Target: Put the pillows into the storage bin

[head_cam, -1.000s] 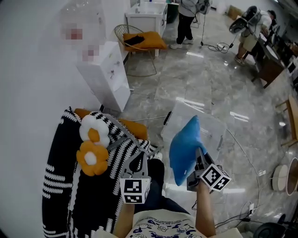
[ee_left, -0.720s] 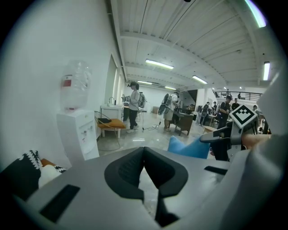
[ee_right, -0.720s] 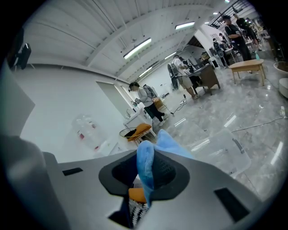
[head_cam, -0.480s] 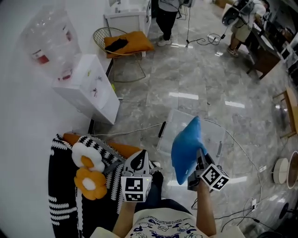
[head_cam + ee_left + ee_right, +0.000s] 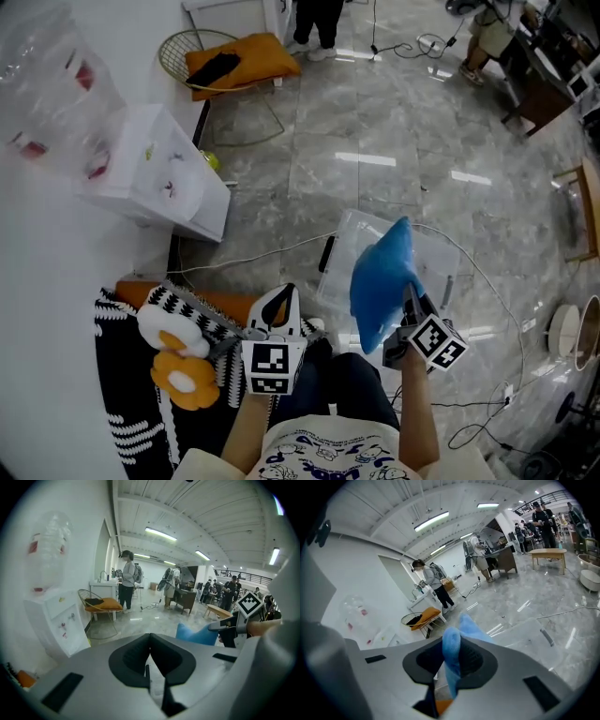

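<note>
The right gripper's point(image 5: 452, 660) jaw tips were buried in the blue pillow point(image 5: 382, 277). Its own view showed them drawn narrow and pinching a fold of the blue cloth, near what the head view showed as the pillow's lower end. In the head view the pillow stood upright in front of the bin point(image 5: 441, 262) and covered its middle, so much of the inside was hidden. Whether the pillow touched the bin could not be told. The bin was clear plastic, standing on the stone floor point(image 5: 375, 141), and the floor showed through its uncovered right side. A dark strip point(image 5: 325, 253) at its left edge was too small to identify.

The left gripper point(image 5: 283, 295) had its jaws drawn together with nothing between them. It was held above the person's lap, just left of the bin.

At lower left a white flower pillow point(image 5: 161, 322) and an orange flower pillow point(image 5: 187, 380) lay touching on a black-and-white striped throw point(image 5: 122, 412), which the frame edge cut off. The cooler point(image 5: 164, 178) stood by the wall, its bottle point(image 5: 52, 94) faint and partly out of frame.
</note>
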The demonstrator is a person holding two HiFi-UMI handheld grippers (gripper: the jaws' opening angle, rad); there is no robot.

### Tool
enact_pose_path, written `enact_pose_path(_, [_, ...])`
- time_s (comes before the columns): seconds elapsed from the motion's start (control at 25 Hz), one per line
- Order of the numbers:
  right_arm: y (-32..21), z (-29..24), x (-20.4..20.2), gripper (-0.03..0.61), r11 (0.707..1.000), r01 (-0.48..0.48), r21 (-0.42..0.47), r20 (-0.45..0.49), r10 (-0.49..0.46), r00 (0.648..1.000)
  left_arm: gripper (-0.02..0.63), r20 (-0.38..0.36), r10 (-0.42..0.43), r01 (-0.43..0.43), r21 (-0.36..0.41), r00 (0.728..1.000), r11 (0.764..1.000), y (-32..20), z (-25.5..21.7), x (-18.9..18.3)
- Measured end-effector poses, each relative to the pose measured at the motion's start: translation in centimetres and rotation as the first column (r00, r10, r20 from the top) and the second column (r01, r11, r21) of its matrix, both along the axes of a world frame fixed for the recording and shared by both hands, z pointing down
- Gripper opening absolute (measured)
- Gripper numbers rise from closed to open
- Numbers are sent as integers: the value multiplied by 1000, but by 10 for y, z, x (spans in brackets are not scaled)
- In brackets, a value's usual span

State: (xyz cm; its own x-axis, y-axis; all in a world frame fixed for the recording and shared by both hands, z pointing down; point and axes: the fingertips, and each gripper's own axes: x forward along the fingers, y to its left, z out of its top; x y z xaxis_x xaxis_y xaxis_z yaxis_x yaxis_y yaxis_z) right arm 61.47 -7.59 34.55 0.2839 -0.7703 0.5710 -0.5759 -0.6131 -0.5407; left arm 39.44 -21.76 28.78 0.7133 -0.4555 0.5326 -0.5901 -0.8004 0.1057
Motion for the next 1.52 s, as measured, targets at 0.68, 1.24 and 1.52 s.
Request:
enact_pose_path(0.68, [-80,195,55,80,973,42,-228,90,-22,996,12,96,-71,83,-133,993,988,-70,122,42])
enact_pose_path(1.24, [-115,405,72,85,896,150,-418,160,-90,983,12,169,-117,159,-257,979,953,-85,253,73])
enact_pose_path(1.52, [-106,481,75,91,859,178,-480,216,-81,973,12,196,-145,202,-311,970,929,-67,297,75])
